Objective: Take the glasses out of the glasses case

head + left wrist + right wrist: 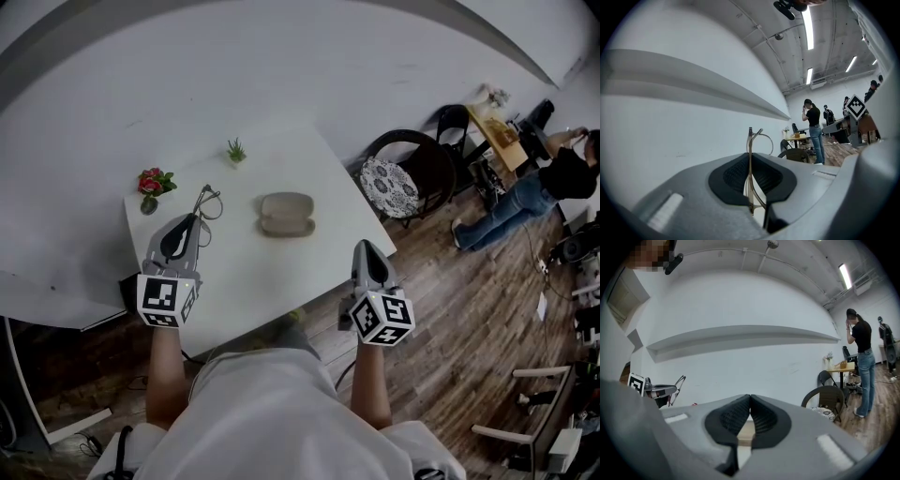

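Observation:
The tan glasses case (286,214) lies closed on the white table (234,281), between my two grippers and farther out. My left gripper (195,225) is shut on the thin-framed glasses (208,202), which stick out past its tips above the table's left part. In the left gripper view the glasses (751,154) stand pinched edge-on between the black pads (733,176). My right gripper (367,251) hovers at the table's right edge, shut with nothing in it. From the right gripper view the pads (761,414) meet, and the left gripper with the glasses (677,389) shows at far left.
A small red flower pot (152,185) and a little green plant (235,151) stand at the table's far edge. A dark wicker chair (408,178) with a patterned cushion stands right of the table. A person (525,192) stands farther right on the wood floor.

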Motion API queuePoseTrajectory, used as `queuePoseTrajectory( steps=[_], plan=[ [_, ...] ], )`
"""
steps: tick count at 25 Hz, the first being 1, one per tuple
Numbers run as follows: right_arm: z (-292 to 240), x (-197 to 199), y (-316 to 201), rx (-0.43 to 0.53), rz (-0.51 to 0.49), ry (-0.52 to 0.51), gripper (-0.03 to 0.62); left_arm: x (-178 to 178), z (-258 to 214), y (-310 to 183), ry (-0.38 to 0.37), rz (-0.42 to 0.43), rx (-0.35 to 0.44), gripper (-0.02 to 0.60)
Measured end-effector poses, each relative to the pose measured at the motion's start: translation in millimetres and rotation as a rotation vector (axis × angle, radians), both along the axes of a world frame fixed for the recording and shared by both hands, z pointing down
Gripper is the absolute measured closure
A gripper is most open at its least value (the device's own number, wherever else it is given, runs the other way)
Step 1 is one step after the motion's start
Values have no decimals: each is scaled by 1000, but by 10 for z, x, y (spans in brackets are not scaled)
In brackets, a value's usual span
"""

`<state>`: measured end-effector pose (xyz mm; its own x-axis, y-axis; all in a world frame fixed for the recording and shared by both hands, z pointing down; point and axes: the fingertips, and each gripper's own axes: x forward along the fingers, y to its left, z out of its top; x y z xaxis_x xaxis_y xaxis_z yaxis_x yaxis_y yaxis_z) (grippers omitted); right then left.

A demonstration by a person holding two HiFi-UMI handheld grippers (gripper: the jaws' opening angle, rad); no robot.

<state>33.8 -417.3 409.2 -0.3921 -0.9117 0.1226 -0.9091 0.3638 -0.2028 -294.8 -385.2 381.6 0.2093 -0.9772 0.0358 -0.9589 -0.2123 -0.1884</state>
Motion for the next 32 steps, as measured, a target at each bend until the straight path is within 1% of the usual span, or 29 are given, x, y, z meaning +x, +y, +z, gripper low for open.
queuePoseTrajectory(
  steps=[5,9,15,23,32],
  plan=[
    [-83,-85,24,15,-21,16,591,-160,-110,137,24,-42,36,557],
    [-106,-119,32,27,-37,36,591,-229,-174,218,40,-68,69,557],
    [-161,-141,32,55,-49,51,591,-283,-234,272,56,-89,96,557],
    [-176,-109,59,70,-49,89,591,-262,-327,279,66,-88,115,557],
    [-189,-86,133,75,-56,99,591,-218,-382,338,61,-77,122,557]
  ],
)
